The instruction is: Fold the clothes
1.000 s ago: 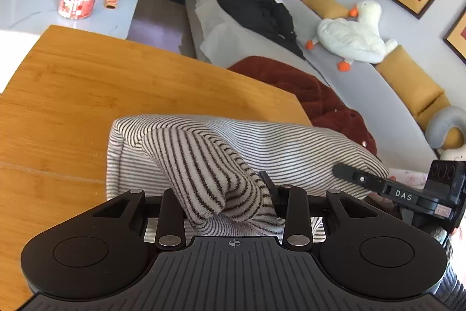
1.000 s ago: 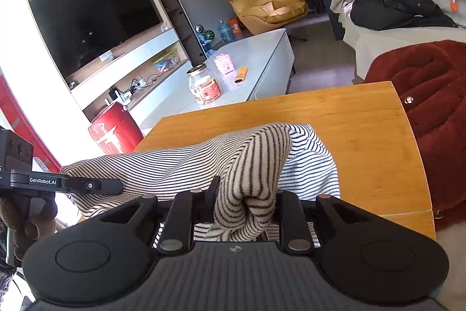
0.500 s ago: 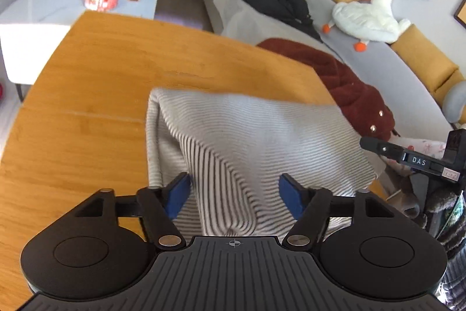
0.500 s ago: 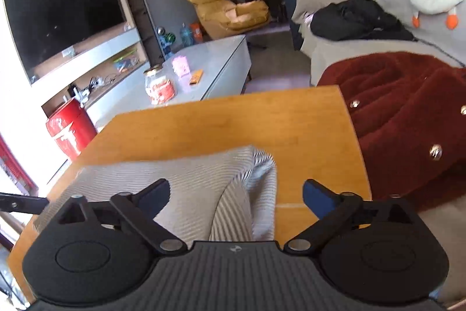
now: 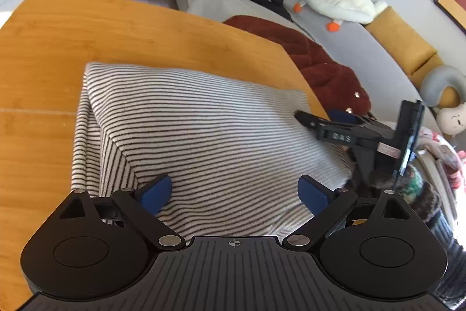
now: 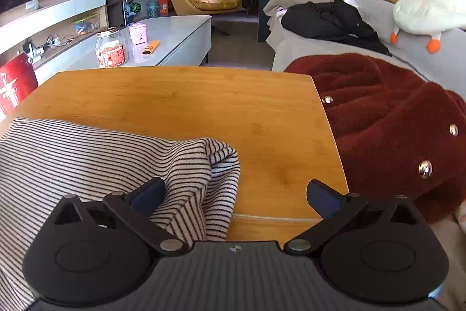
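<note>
Garment: striped top (image 5: pixel 209 136) lay folded on the tabletop (image 5: pixel 87 42), near edge.
Left hand-held gripper (image 5: pixel 233 191): fingers spread apart, empty, hovering low over the fold.
Right hand-held gripper (image 6: pixel 233 194): fingers apart, empty, above the garment's bunched right corner.
Step advice: flatten that corner before regrasping for another fold.

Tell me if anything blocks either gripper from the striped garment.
Nothing visible does. The left gripper and right gripper are both open right over the striped garment on the wooden table.
</note>
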{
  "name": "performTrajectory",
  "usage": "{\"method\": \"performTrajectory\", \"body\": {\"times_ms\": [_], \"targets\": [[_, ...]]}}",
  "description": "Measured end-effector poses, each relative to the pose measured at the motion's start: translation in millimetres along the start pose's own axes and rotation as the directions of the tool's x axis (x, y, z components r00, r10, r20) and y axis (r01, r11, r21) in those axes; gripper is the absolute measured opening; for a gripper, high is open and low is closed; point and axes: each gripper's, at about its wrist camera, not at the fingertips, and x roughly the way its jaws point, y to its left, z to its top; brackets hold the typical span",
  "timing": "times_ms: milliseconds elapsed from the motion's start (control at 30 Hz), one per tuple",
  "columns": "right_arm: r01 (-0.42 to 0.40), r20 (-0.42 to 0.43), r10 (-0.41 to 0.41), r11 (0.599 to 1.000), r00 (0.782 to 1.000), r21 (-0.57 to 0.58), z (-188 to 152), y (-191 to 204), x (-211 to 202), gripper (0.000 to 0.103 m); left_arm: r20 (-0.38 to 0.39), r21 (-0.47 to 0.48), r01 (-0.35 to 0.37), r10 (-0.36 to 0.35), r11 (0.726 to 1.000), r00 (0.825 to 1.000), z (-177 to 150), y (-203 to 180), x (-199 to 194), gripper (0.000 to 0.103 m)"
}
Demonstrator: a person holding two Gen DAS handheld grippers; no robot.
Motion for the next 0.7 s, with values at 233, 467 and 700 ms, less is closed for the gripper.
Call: {"method": "performTrajectory", "body": {"times_ms": [233, 467, 700], "targets": [[-0.038, -0.017, 0.038, 0.999, 0.999, 0.039, -23.3, 8.5, -20.5, 0.103, 0.05, 0.099, -0.141, 0.136, 0.985, 0.989, 42.8, -2.2, 42.1, 0.103], [-0.061, -0.09, 0.07, 0.993, 0.993, 0.099, -22.6, 14.6, -26.1, 0.103, 0.077, 0.137, -0.181, 0.171, 0.974, 0.982, 43.2, -6.6, 48.8, 0.103], [-0.089, 0.002, 0.089, 0.996, 0.996, 0.029, 5.8, 12.6, -38.9, 0.103, 0.084, 0.126, -0.148, 0.138, 0.981, 0.987, 42.0, -1.0, 43.8, 0.103]]}}
